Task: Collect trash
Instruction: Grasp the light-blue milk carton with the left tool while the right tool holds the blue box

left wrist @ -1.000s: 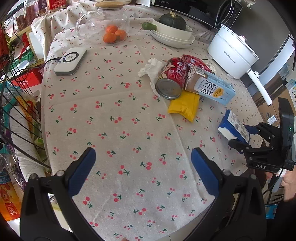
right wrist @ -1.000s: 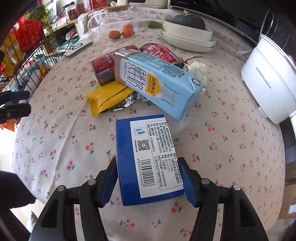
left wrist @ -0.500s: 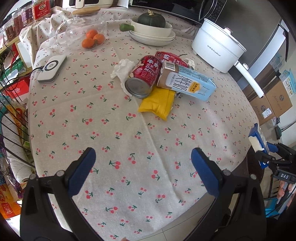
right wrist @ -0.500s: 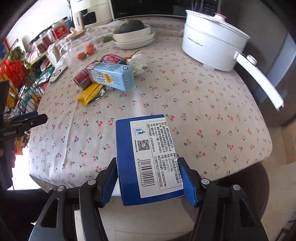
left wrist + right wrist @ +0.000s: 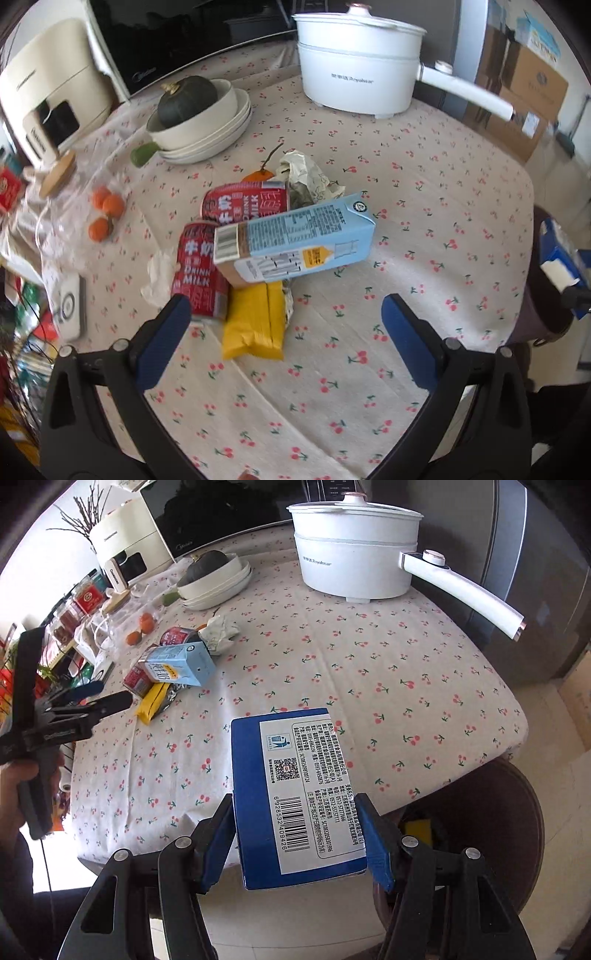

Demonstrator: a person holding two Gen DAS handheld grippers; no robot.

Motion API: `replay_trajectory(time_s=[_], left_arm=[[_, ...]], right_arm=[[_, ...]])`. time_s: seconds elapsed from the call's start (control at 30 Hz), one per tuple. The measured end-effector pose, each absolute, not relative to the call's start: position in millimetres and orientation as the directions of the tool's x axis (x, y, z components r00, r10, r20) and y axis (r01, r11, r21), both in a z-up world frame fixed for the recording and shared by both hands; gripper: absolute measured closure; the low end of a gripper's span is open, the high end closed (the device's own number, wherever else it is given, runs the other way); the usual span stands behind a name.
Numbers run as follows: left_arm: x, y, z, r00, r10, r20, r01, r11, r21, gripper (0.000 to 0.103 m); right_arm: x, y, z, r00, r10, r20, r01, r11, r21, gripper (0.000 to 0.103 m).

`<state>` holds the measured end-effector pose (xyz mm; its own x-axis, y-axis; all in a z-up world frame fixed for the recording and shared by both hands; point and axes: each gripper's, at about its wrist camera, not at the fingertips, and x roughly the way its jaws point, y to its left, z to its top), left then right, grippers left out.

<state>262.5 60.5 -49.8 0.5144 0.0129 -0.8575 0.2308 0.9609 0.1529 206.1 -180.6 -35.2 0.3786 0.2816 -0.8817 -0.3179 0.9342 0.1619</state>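
Observation:
My right gripper [image 5: 299,843] is shut on a dark blue box [image 5: 295,794] with a barcode label, held off the table's near edge beside a dark round bin [image 5: 476,834]. The box also shows at the right edge of the left wrist view [image 5: 557,254]. My left gripper [image 5: 286,338] is open and empty just above the trash pile: a light blue milk carton [image 5: 295,243], two red milk cans [image 5: 199,273], a yellow wrapper [image 5: 255,325] and crumpled paper [image 5: 310,177]. The left gripper also shows in the right wrist view [image 5: 92,698].
The table wears a cherry-print cloth [image 5: 424,177]. A white electric pot [image 5: 358,59] with a long handle stands at the back. Stacked bowls hold a dark squash [image 5: 188,99]. A glass jar with oranges [image 5: 103,210] and a white device [image 5: 70,310] lie at left.
My left gripper has moved in close over the trash pile. My right gripper has carried the blue box off the table edge toward the bin.

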Motion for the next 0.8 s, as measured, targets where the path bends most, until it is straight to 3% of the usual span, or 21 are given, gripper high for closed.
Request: replay_trajectory(time_s=[0.23, 0.43, 0.5, 0.67, 0.8], left_arm=[[302.8, 38.1, -72.1, 0.509, 0.084, -0.857, 0.369, 0.878, 0.306, 0.001], [307.2, 23.3, -86.3, 0.451, 0.073, -0.89, 0.451, 0.841, 0.298, 0.001], [300.2, 18.4, -82.1, 0.442, 0.052, -0.895, 0.469, 0.837, 0.281, 0.005], [279.4, 8.4, -75.3, 0.408, 0.009, -0.913, 0.494, 0.839, 0.229, 0.027], [260.1, 3.6, -77.5, 0.366, -0.012, -0.93, 0.519, 0.833, 0.193, 0.031]], right_arm=[[204.1, -207.8, -40.9, 0.363, 0.278, -0.89, -0.311, 0.936, 0.166, 0.039], [210.4, -233.6, -51.2, 0.354, 0.249, -0.902, -0.265, 0.951, 0.158, 0.039], [212.7, -239.3, -54.3, 0.348, 0.247, -0.904, -0.25, 0.954, 0.165, 0.039], [213.4, -245.3, -53.5, 0.351, 0.253, -0.901, -0.225, 0.957, 0.181, 0.039], [209.4, -246.3, -47.7, 0.367, 0.262, -0.893, -0.217, 0.957, 0.192, 0.039]])
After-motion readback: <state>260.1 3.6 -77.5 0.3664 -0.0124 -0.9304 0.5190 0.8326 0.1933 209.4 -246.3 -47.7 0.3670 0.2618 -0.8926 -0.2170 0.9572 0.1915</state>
